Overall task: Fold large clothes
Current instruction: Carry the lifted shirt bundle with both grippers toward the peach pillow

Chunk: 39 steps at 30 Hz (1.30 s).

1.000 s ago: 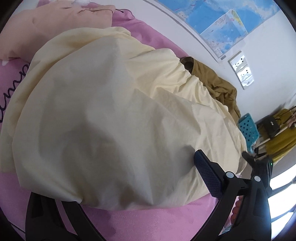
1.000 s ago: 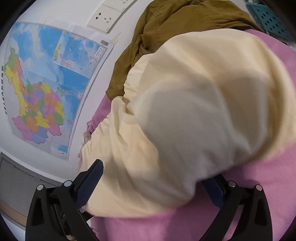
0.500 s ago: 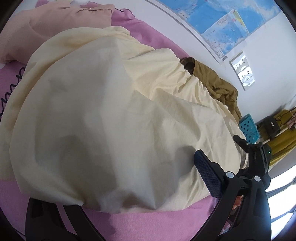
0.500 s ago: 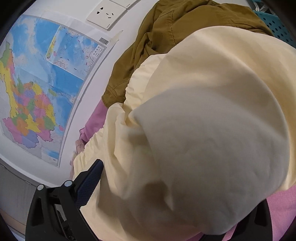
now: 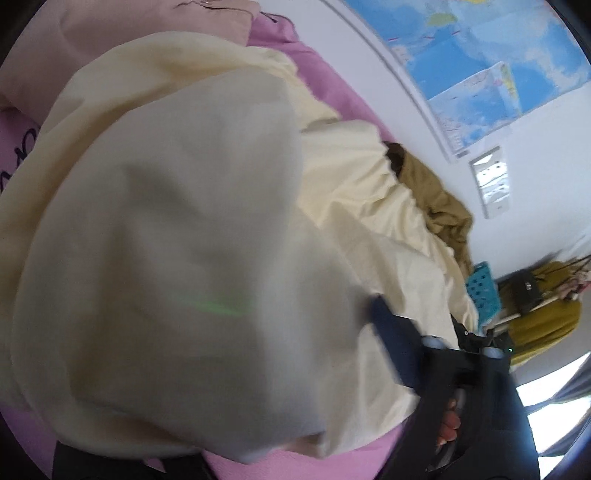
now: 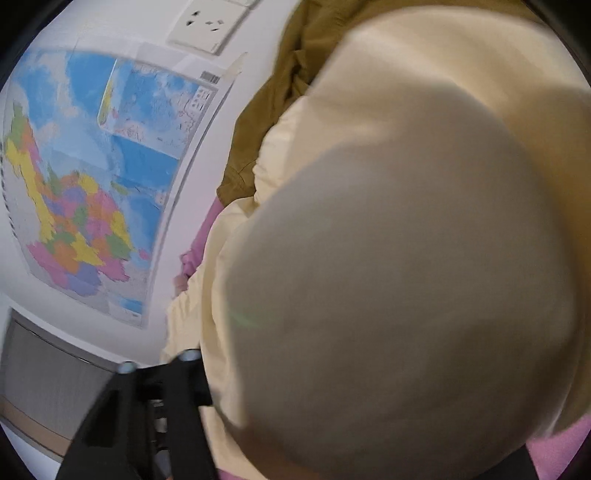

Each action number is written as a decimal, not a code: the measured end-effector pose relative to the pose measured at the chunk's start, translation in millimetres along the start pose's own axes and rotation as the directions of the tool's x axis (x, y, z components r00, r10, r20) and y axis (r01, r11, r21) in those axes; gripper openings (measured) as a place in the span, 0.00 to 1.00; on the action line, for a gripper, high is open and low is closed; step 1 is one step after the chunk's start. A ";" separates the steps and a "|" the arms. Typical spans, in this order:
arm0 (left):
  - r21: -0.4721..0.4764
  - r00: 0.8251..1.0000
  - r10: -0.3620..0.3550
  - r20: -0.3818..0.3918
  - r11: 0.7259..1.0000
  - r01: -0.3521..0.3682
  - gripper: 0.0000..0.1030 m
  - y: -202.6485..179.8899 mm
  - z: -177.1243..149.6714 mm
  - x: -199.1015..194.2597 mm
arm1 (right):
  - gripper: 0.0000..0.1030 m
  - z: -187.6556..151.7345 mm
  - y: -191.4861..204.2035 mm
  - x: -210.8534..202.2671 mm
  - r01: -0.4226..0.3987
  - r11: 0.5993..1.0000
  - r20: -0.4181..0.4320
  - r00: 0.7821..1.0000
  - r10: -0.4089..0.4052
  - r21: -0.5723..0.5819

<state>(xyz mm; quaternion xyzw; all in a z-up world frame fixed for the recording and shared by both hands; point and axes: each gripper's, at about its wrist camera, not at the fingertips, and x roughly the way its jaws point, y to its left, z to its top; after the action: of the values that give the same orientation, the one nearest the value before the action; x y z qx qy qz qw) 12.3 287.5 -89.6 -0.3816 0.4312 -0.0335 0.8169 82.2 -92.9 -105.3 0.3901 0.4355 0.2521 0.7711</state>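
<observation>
Pale cream-yellow garment, plain pink bed sheet at 12 o'clock, olive-brown clothing at 3 o'clock, blue multicoloured wall map, turquoise perforated basket

Cream garment blocks ahead; wall bounds the far side.

Both wrist views look down, close, sharing the cream garment.

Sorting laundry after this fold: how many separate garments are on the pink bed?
3: the cream garment nearest the grippers, a brown garment beyond it by the wall, and a pale pink garment at the far end. Others may lie hidden underneath.
</observation>
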 end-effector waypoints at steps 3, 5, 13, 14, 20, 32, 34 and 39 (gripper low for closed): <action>-0.053 0.996 -0.052 -0.067 0.997 0.048 0.37 11.0 3.8 6.1 | 0.31 -1.2 2.1 -4.5 -0.031 0.999 -0.018 0.999 0.031 -0.023; -0.015 0.997 -0.039 -0.062 0.999 0.038 0.29 4.0 4.9 -0.4 | 0.26 -1.6 11.9 -9.7 -0.057 0.996 -0.019 0.998 0.056 -0.062; 0.149 0.997 -0.075 -0.007 0.986 0.076 0.24 -43.0 15.2 -47.5 | 0.19 5.8 86.7 -53.1 -0.151 0.954 0.027 0.986 0.163 -0.258; 0.168 0.996 -0.086 0.004 0.982 0.084 0.24 -48.9 18.6 -56.4 | 0.19 7.2 98.0 -58.3 -0.163 0.945 0.031 0.983 0.179 -0.284; 0.256 0.980 -0.163 0.115 0.958 0.129 0.24 -77.5 61.7 -124.0 | 0.19 20.8 181.7 -70.5 -0.271 0.861 0.050 0.945 0.323 -0.429; 0.244 0.862 -0.004 0.507 0.960 -0.139 0.25 -7.2 200.4 -262.1 | 0.19 20.5 348.2 103.6 -0.517 0.702 -0.185 0.848 0.496 -0.489; 0.200 0.844 0.038 0.535 0.965 -0.170 0.25 19.0 217.3 -265.7 | 0.19 5.9 364.9 149.3 -0.533 0.687 -0.230 0.842 0.488 -0.494; 0.045 0.827 0.163 0.538 0.974 -0.221 0.27 133.2 242.9 -241.0 | 0.19 -49.9 345.8 265.2 -0.544 0.727 -0.387 0.831 0.399 -0.418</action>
<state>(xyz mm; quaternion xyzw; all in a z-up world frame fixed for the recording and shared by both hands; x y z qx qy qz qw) 2.3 618.5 68.9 -0.2870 0.2227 0.1327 0.9222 152.8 315.9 36.9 0.2311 0.3386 0.5984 0.6883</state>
